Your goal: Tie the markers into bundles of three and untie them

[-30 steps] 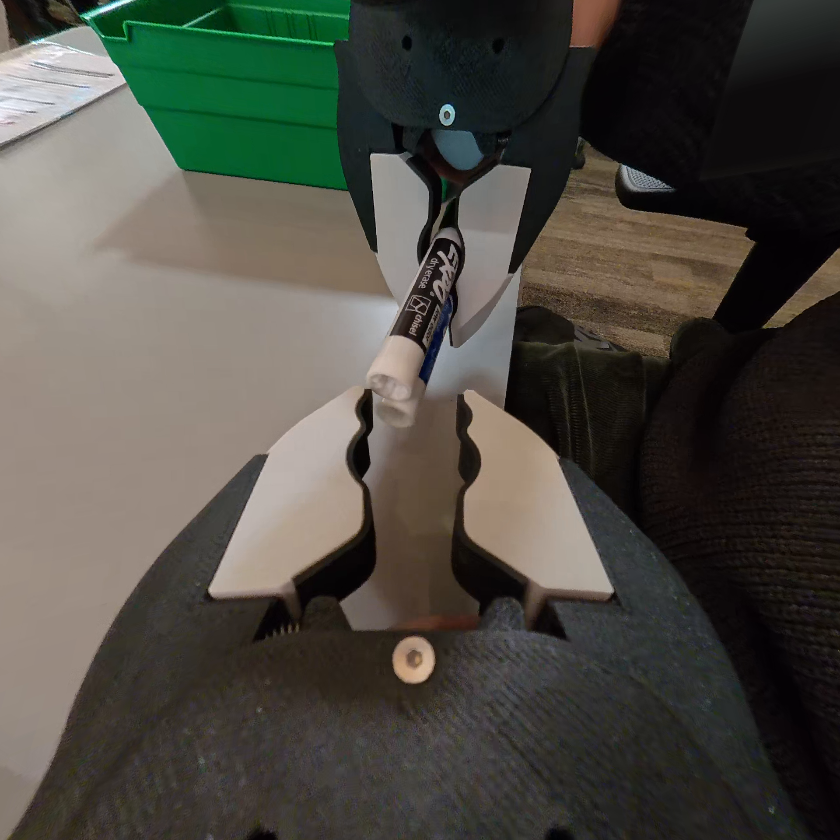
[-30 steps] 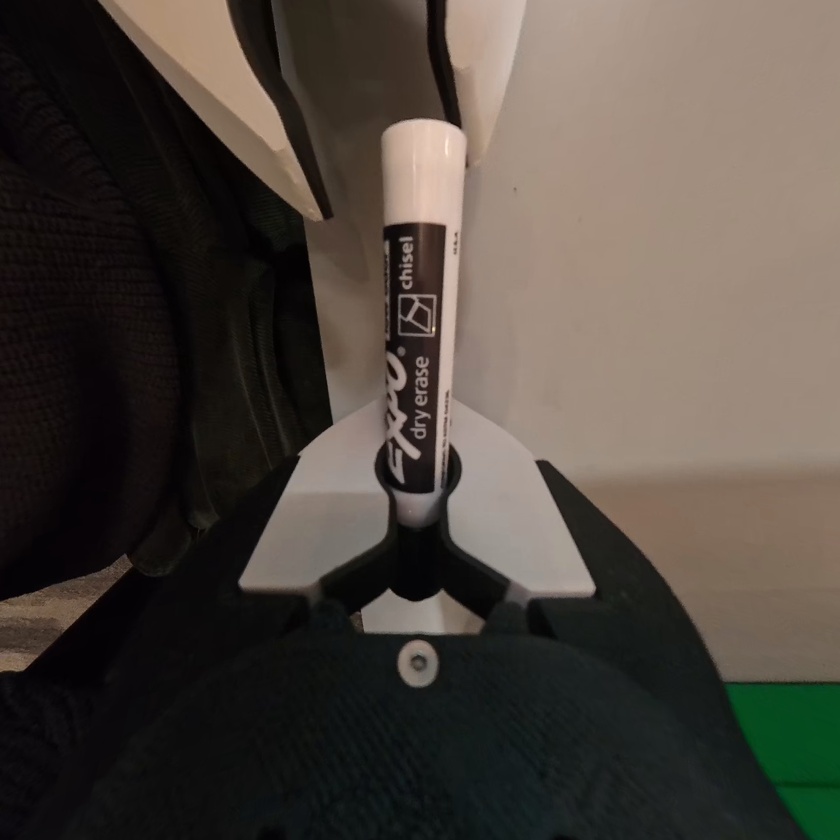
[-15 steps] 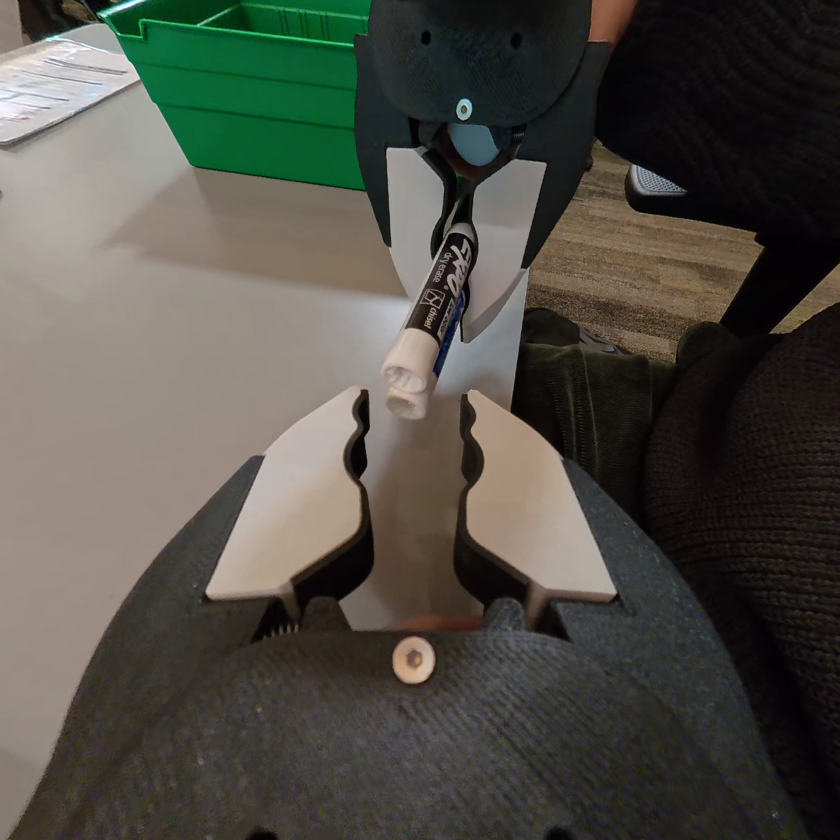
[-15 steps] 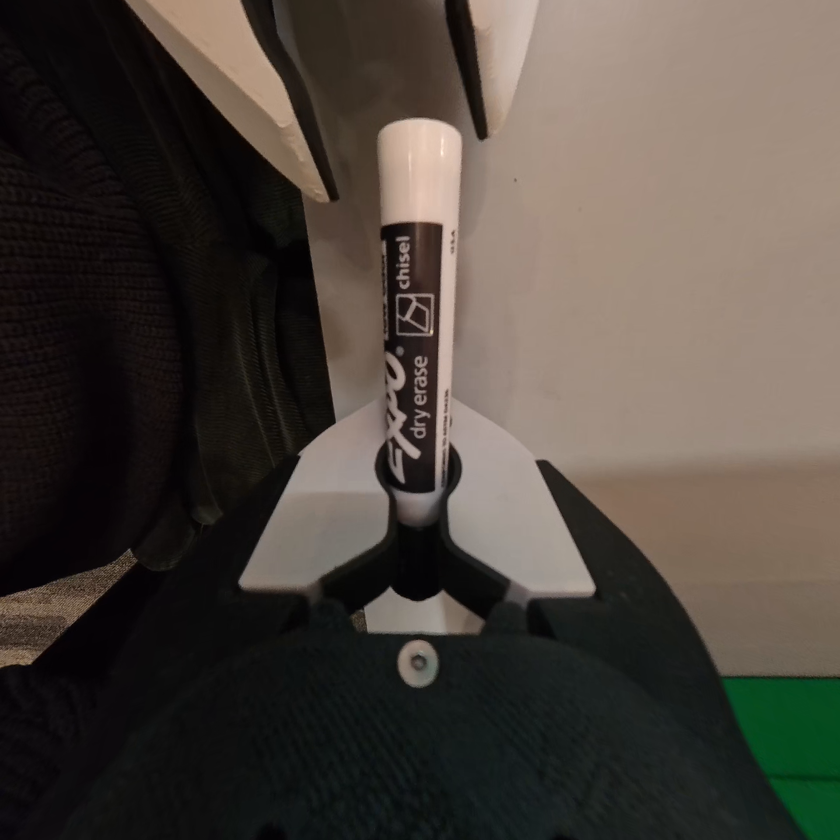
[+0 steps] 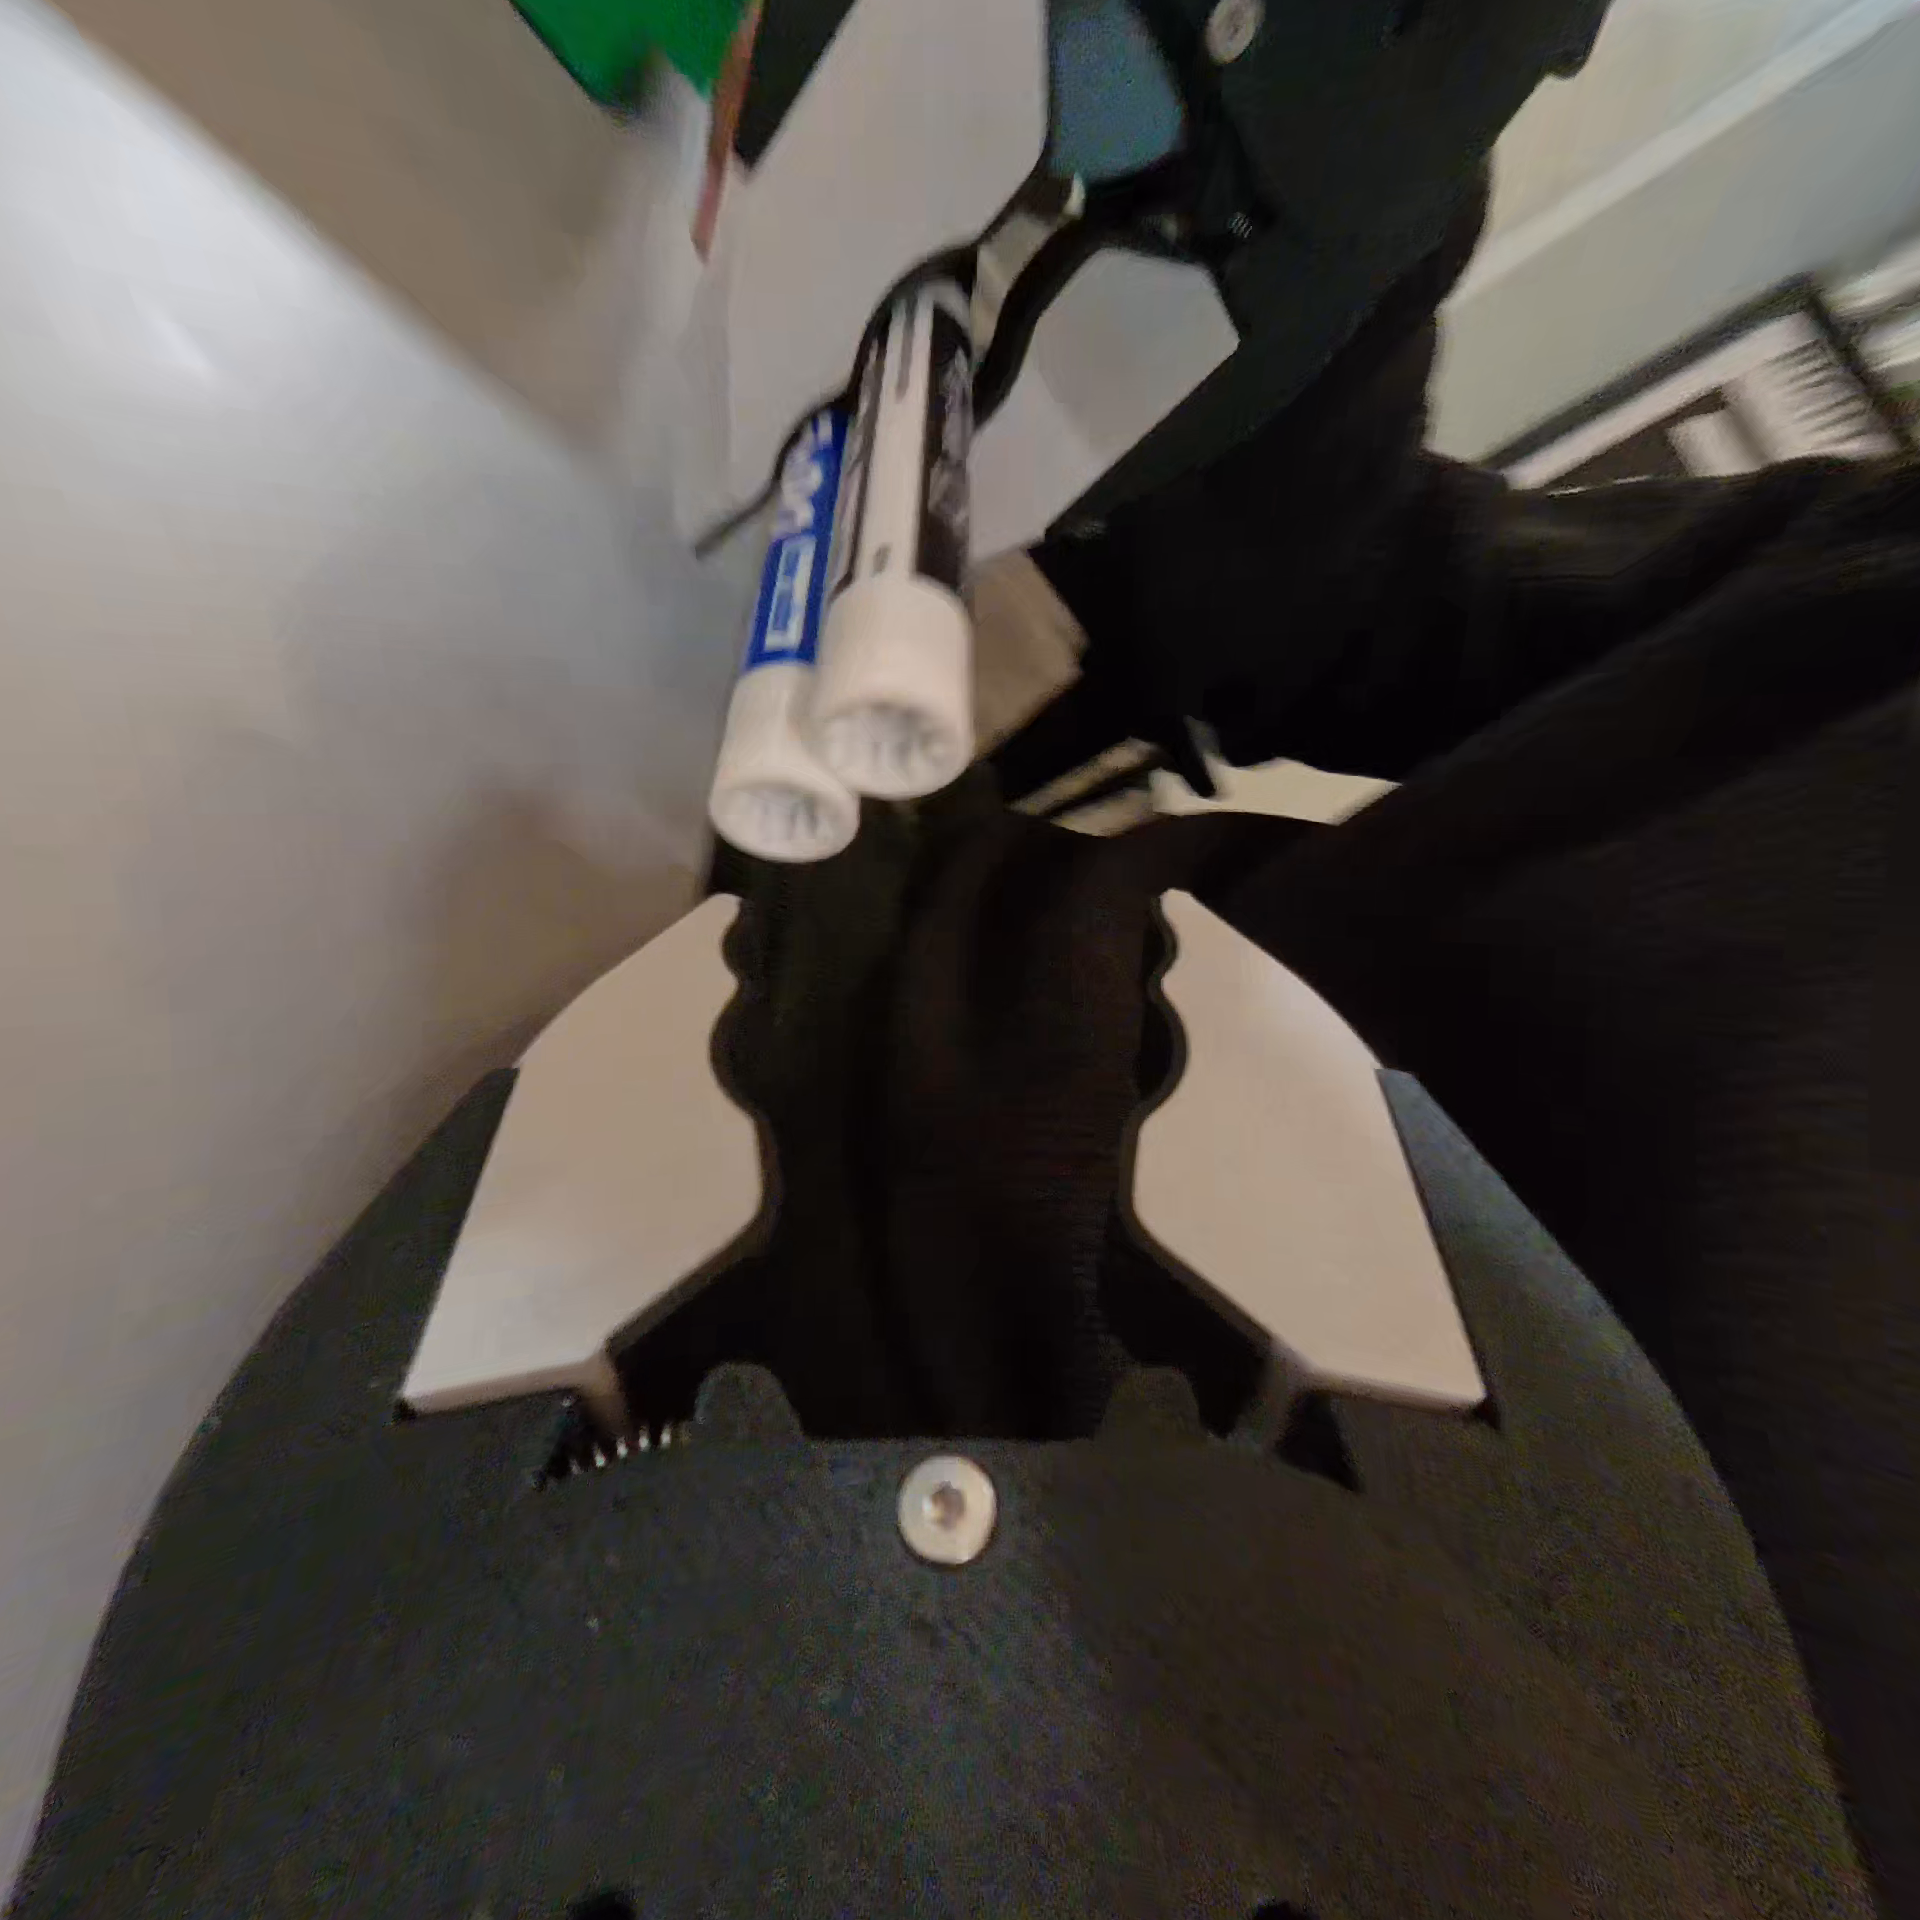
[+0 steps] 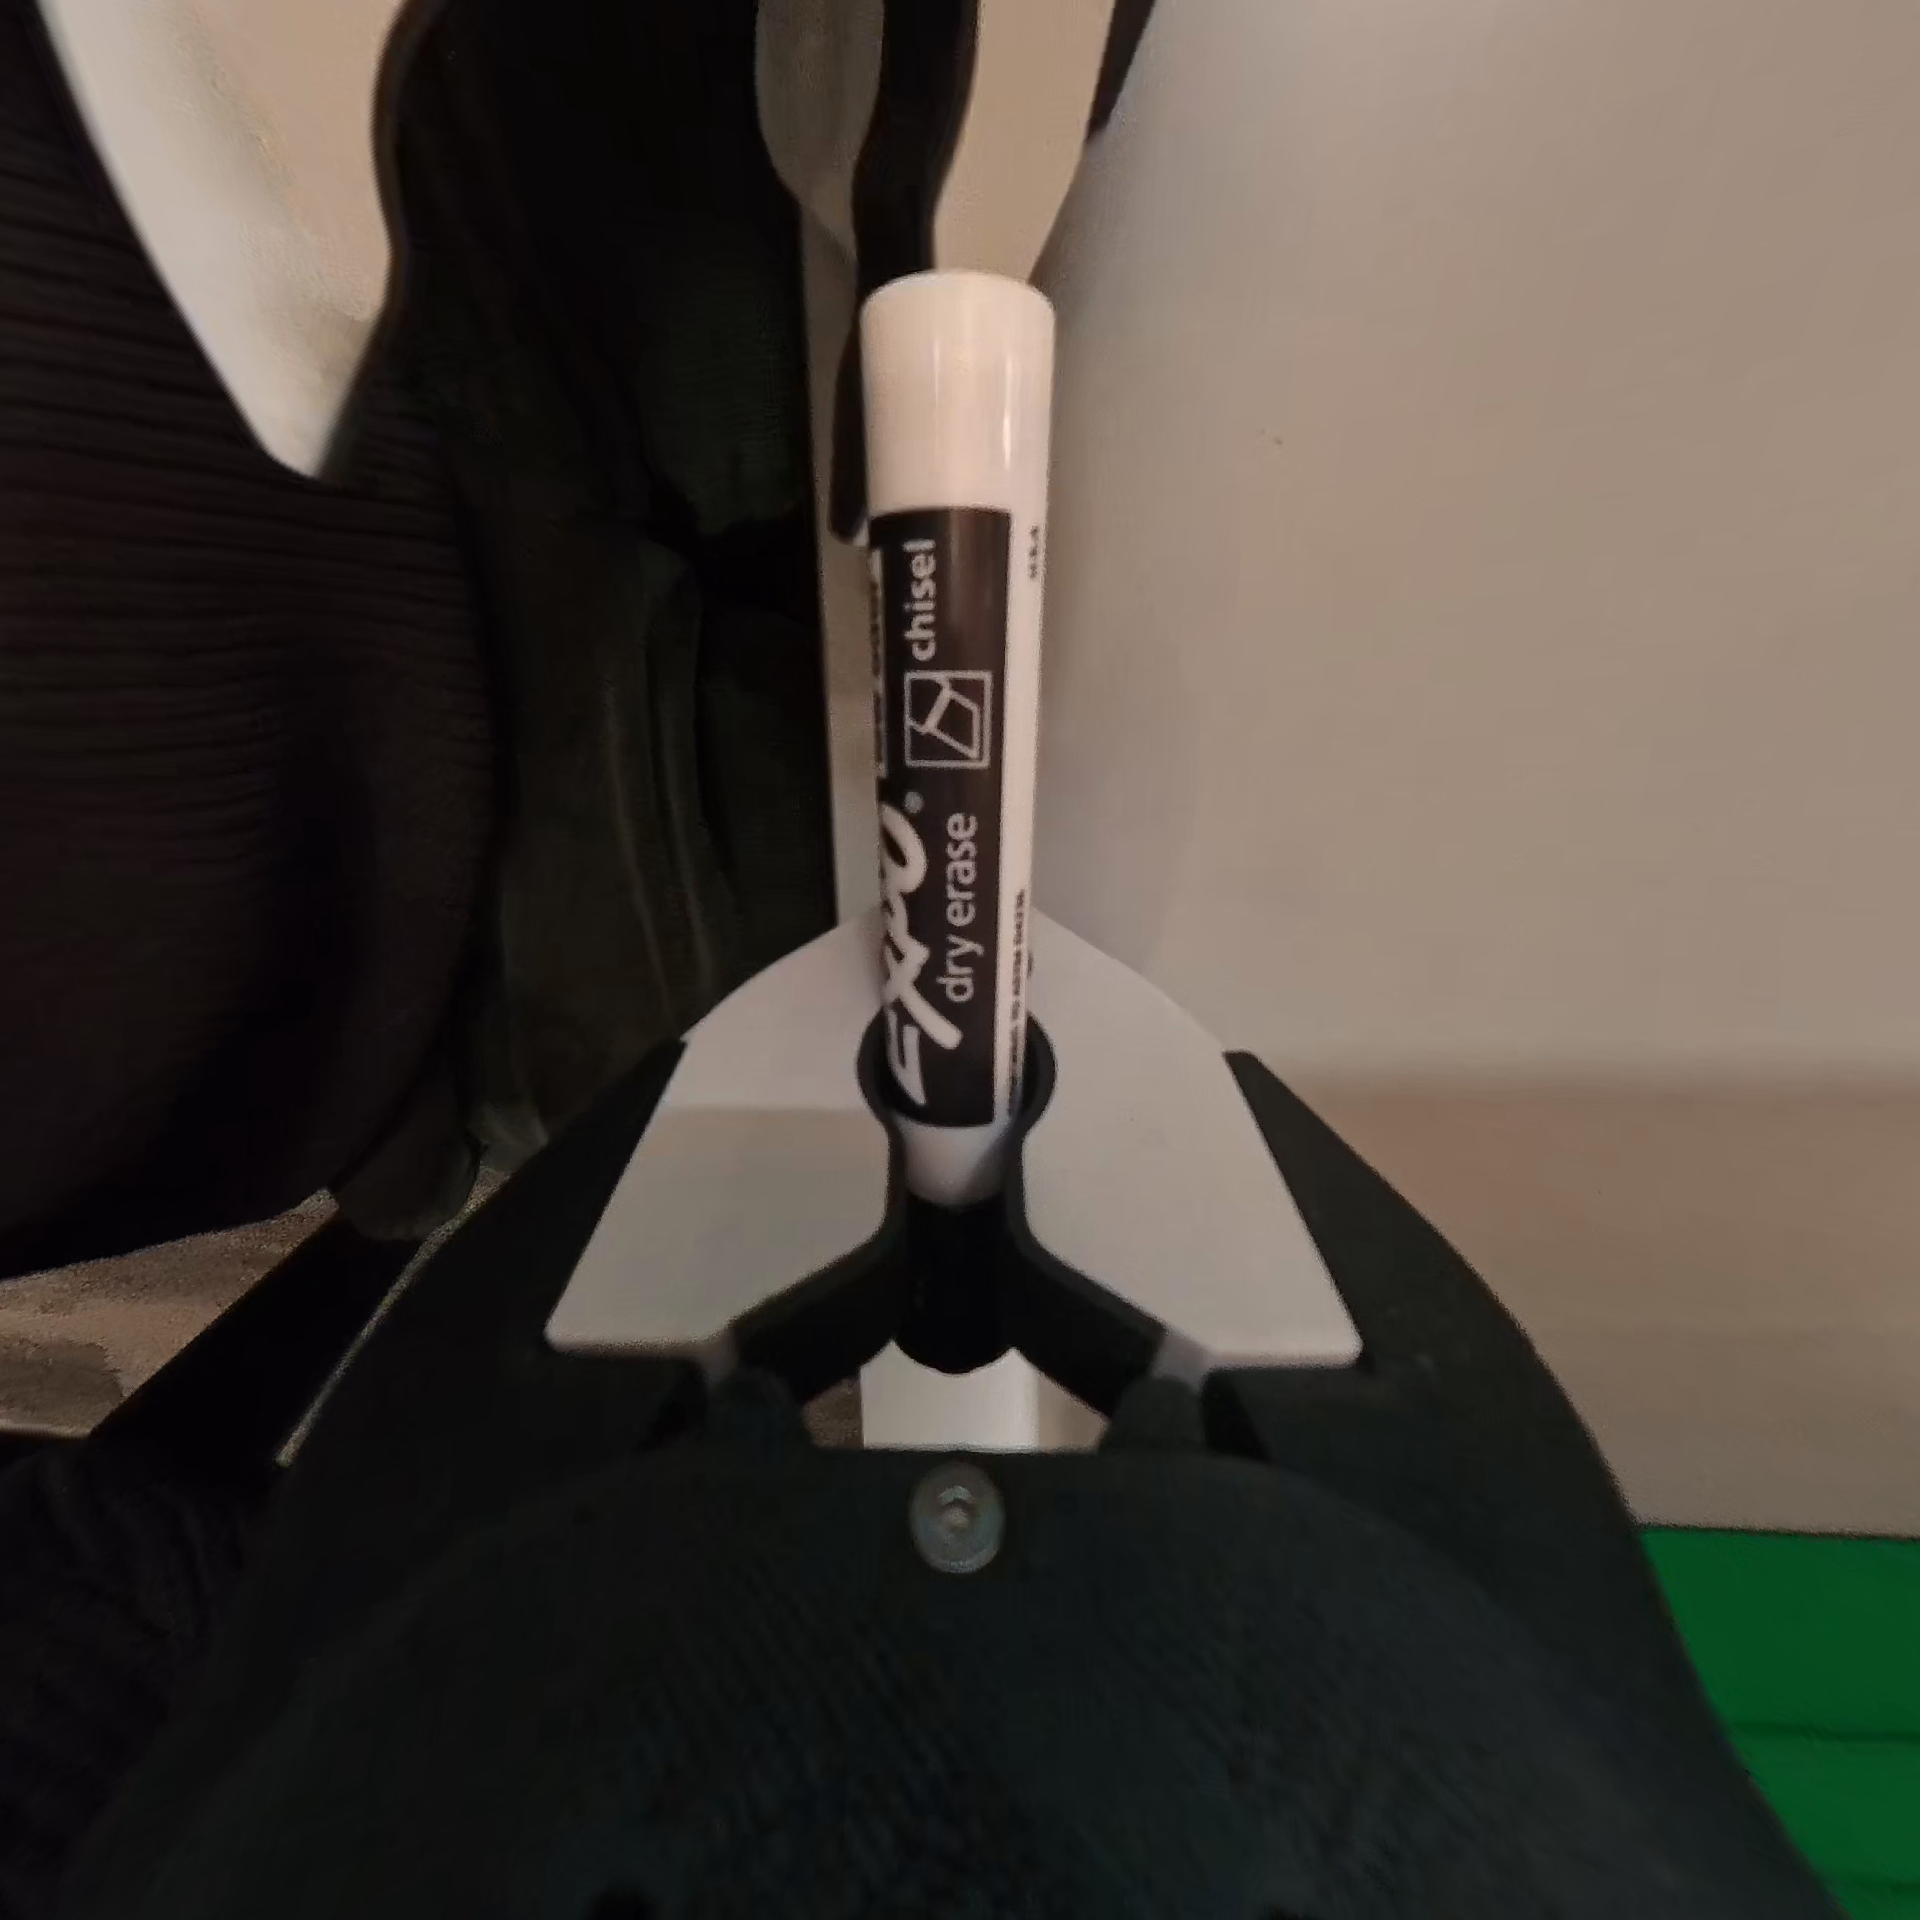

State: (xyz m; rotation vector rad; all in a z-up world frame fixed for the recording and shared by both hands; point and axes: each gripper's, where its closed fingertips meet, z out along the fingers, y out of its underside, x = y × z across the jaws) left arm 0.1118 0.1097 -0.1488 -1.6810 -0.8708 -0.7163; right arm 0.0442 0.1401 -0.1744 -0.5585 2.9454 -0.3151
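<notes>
- The black-labelled dry-erase marker (image 6: 951,748) sits clamped in our right gripper (image 6: 954,1049), its barrel pointing straight out ahead of the fingers, white end farthest from us.
- In the left wrist view a blue-labelled marker (image 5: 781,644) lies pressed against the black-labelled one (image 5: 902,582), both in the same grip, their white butt ends just ahead of our left gripper (image 5: 945,935).
- Our left gripper is spread wide and holds nothing; the marker ends hang just beyond its left fingertip (image 5: 665,987), not touching that we can tell.
- Between the left fingers we see only dark knitted clothing (image 5: 935,1143), close behind the gap.
- To the left of the left gripper runs the pale tabletop (image 5: 260,623); its edge falls close to the marker ends, with open surface beyond.
- A green bin (image 5: 623,42) shows at the far top left, well apart; the left wrist view is blurred.
- Beside our right gripper, the tabletop (image 6: 1507,623) is to the right, dark clothing (image 6: 260,779) to the left, green bin (image 6: 1787,1662) at lower right.
</notes>
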